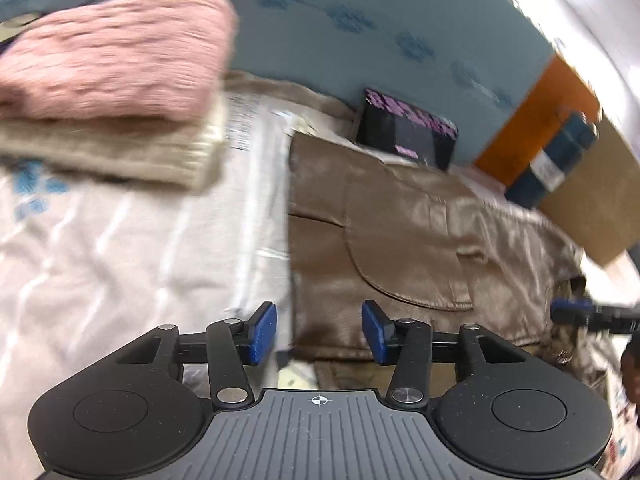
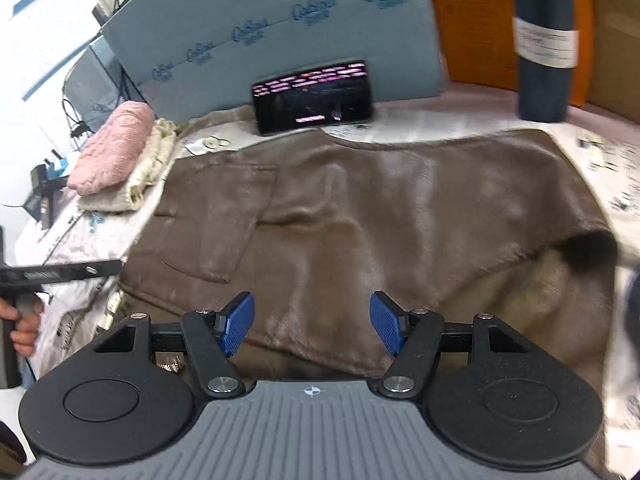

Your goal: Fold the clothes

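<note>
A brown fleecy garment (image 2: 360,216) with a sewn pocket lies spread flat over the paper-covered table. In the left wrist view the same garment (image 1: 420,240) fills the right half, its left edge running straight up the middle. My left gripper (image 1: 319,332) is open just above that left edge, nothing between its blue pads. My right gripper (image 2: 312,326) is open over the garment's near hem, holding nothing. A folded pink knit (image 1: 116,52) lies on a folded cream knit (image 1: 120,152) at the far left; the pink knit (image 2: 114,148) shows in the right wrist view too.
A phone (image 2: 314,96) with a lit screen leans on a blue foam board (image 2: 280,20) behind the garment. A dark blue bottle (image 2: 544,40) stands at the back right before orange and brown boards. A hand (image 2: 24,324) holds the other gripper at far left. Newspaper (image 1: 100,260) covers the table.
</note>
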A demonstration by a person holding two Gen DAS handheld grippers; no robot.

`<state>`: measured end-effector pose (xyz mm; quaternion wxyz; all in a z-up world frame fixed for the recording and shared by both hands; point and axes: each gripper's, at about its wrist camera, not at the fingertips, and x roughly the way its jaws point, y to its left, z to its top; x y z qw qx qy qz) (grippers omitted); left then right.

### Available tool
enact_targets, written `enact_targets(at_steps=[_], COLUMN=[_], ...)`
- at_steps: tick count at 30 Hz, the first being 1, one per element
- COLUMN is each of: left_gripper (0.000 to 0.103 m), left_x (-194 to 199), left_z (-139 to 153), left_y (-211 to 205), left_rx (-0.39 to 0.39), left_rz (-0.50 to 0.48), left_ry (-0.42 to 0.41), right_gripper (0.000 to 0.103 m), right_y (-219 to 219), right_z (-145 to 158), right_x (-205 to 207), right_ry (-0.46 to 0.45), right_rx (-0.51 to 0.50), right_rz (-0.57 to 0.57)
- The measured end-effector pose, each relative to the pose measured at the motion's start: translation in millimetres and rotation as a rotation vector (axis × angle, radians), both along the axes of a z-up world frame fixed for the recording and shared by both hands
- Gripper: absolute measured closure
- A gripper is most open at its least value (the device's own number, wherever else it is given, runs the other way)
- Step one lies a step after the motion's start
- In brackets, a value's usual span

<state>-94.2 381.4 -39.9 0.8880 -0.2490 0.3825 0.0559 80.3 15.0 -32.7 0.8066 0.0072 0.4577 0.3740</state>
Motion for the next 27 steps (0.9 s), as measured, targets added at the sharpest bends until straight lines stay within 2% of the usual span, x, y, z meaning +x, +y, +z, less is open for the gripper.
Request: enact_targets(at_steps=[1, 6, 10, 13, 16, 17, 18, 19, 20, 21, 22, 24, 27], left_gripper=[0.051, 0.05, 0.048, 0.048, 0.05, 0.051, 0.053, 0.064, 0.071, 0.084, 0.097, 0.101, 0.102], left_x=[-7.9, -38.3, -49.0, -56.3, -63.5, -66.4, -69.6, -72.8, -74.9, -76.2, -76.8, -76.0, -77.2], left_z=[1.5, 0.3, -4.9, -8.9, -6.5, -5.7, -4.8, -4.1, -2.9, -1.8, -1.4, 0.1, 9.4], left_y=[0.4, -14.3, -34.4, -49.7, -60.5, -62.8, -65.6, -68.6, -72.5, -77.5, -82.8, -89.8, -95.3], left_rx=[-0.018, -0.08, -0.065, -0.052, -0.02, -0.014, -0.007, 0.007, 0.033, 0.069, 0.106, 0.157, 0.201], left_rz=[0.005, -0.032, -0.06, -0.079, -0.088, -0.086, -0.081, -0.083, -0.09, -0.099, -0.105, -0.095, -0.078], left_ry=[0.004, 0.079, 0.11, 0.129, 0.11, 0.099, 0.089, 0.077, 0.068, 0.066, 0.07, 0.077, 0.048], right_gripper=[0.041, 0.04, 0.039, 0.039, 0.044, 0.051, 0.059, 0.062, 0.068, 0.076, 0.08, 0.09, 0.093], right_y=[-7.3, -29.2, -39.7, -37.0, -31.4, -30.0, -28.9, -28.3, -29.9, -32.2, -34.7, -38.5, -44.7], right_z=[0.5, -4.1, -18.9, -23.8, -24.7, -25.9, -26.4, -26.9, -26.9, -26.7, -26.5, -24.3, -14.3], right_x=[-4.7, -27.9, -31.9, -36.6, -44.7, -48.5, -52.6, -56.4, -58.5, -59.2, -59.8, -62.3, -67.5], right_ry=[0.01, 0.032, 0.095, 0.101, 0.086, 0.063, 0.028, -0.004, -0.02, -0.024, -0.025, -0.036, -0.065], right_rx=[-0.003, -0.083, -0.058, -0.055, -0.065, -0.084, -0.101, -0.115, -0.115, -0.105, -0.092, -0.077, -0.043], right_rz=[-0.005, 0.001, -0.01, 0.007, 0.055, 0.065, 0.081, 0.096, 0.105, 0.106, 0.107, 0.106, 0.1])
